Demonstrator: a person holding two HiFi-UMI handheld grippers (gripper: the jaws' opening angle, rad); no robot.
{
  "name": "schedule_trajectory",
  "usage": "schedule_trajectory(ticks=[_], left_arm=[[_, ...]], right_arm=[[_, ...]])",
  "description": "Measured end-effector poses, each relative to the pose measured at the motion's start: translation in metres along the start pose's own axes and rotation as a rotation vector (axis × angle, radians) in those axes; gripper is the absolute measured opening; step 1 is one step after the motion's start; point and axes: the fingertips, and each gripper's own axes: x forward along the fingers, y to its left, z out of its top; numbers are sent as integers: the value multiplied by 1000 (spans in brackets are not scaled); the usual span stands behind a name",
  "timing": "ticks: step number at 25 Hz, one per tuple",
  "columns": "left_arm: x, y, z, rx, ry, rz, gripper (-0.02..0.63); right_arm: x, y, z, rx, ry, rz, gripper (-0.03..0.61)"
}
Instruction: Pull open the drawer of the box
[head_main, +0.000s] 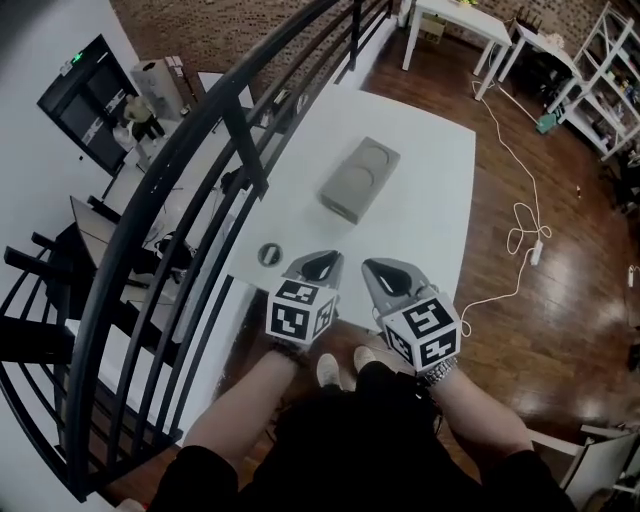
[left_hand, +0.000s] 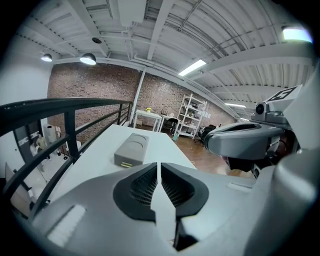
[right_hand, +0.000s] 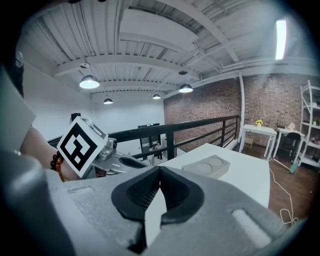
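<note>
2 empty claws are held short of the box (head_main: 360, 180): left gripper (head_main: 322, 262) parted a sliver, right gripper (head_main: 385, 272) pinched shut; drawer (left_hand: 125, 163) seemingly closed.

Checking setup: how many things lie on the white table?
2: a grey rectangular box near the middle, a small dark round object at the left edge. The white table's near edge is partly covered.

No legible text, number, brand or label appears; only coded square markers show on the left gripper (head_main: 322, 262) and right gripper (head_main: 385, 272).
</note>
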Motion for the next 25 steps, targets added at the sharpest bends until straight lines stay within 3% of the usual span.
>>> schedule_trajectory(ticks=[5,14,25], left_arm=[[16,13,-6,-31,31,-6,40],[57,47,-23,-249,61,-9,92],[102,84,-38,-692,-16,-59,100]], right_arm=[[15,-5,-6,17,21,9,-8],[40,-29,-23,38,76,56,-8],[60,-51,-46,76,138,112,-8]])
